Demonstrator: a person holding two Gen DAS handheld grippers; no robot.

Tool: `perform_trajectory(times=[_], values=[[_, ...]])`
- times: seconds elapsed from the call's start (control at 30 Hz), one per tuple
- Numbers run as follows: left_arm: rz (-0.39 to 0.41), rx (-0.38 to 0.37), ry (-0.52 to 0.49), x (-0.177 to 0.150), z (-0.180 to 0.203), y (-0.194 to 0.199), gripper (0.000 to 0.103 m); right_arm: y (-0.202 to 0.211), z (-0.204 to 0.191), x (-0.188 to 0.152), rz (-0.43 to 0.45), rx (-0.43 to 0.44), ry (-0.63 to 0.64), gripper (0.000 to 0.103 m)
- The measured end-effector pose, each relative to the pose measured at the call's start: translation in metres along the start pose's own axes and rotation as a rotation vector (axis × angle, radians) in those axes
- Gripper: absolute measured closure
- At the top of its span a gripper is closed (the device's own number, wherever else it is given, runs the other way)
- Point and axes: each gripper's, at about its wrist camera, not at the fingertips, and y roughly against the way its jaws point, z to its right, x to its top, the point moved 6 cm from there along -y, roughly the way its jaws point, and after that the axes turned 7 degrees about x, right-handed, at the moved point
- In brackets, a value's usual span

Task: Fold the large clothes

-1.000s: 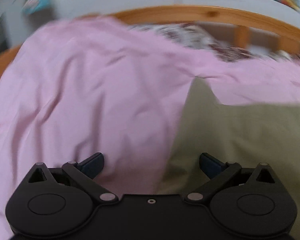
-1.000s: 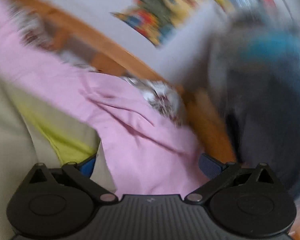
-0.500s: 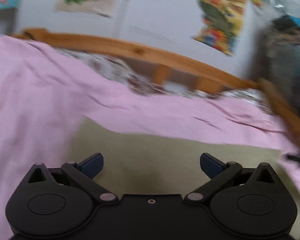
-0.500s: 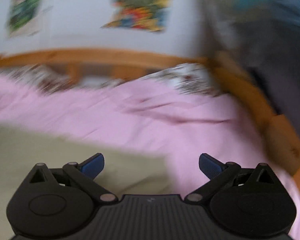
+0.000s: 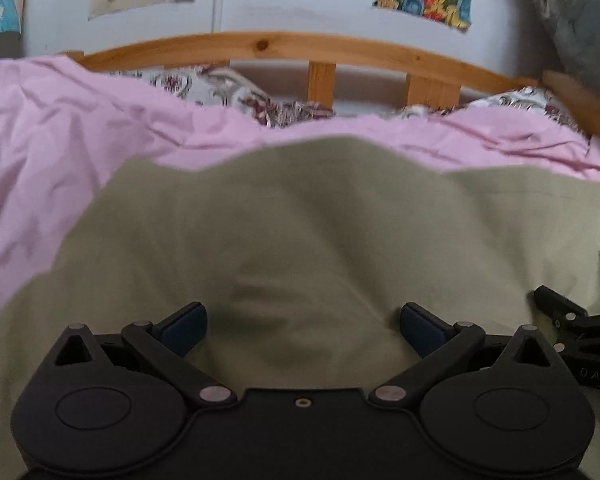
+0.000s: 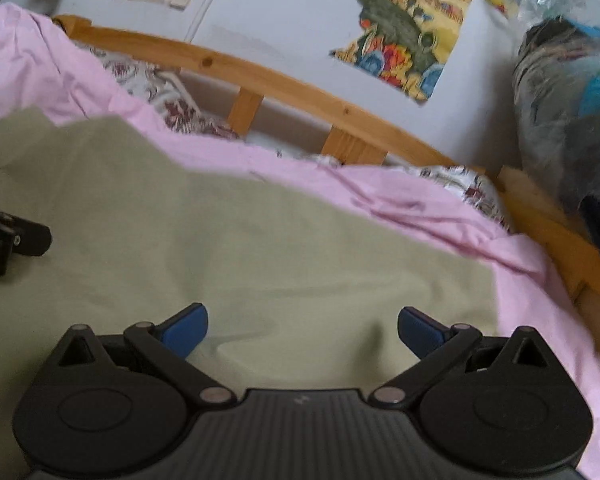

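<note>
A large olive-green garment (image 5: 300,216) lies spread flat on a pink sheet (image 5: 52,128); it also fills the lower left of the right wrist view (image 6: 220,232). My left gripper (image 5: 302,330) is open and empty, low over the garment's near part. My right gripper (image 6: 302,330) is open and empty over the garment's right part, close to its right edge. The right gripper's body shows at the right edge of the left wrist view (image 5: 580,336). The left gripper's body shows at the left edge of the right wrist view (image 6: 8,240).
A wooden bed rail (image 5: 300,46) runs along the far side, with floral bedding (image 5: 268,104) under the pink sheet (image 6: 440,208). A grey-blue bundle (image 6: 572,112) sits at the right. Posters (image 6: 404,36) hang on the white wall.
Both grippers have swung from the pink sheet and the bed's side to over the green garment, facing the rail. Both stayed open.
</note>
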Motion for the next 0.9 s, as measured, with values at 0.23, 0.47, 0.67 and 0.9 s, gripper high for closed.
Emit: perform_trajectory(times=[0.23, 0.47, 0.67, 0.9], values=[[-0.018, 0.021, -0.007, -0.003, 0.004, -0.013, 0.001, -0.015, -0.008, -0.009, -0.014, -0.025, 0.027, 0.000], [-0.023, -0.045, 0.067, 0.001, -0.009, -0.007, 0.001, -0.013, 0.016, -0.005, -0.064, 0.110, -0.116, 0.000], [-0.020, -0.074, 0.173, 0.001, -0.042, 0.039, 0.001, 0.060, 0.014, 0.010, 0.025, 0.095, -0.098, 0.000], [-0.017, 0.005, 0.082, -0.023, -0.047, 0.056, 0.001, 0.076, -0.030, -0.009, 0.080, 0.123, -0.039, 0.000]])
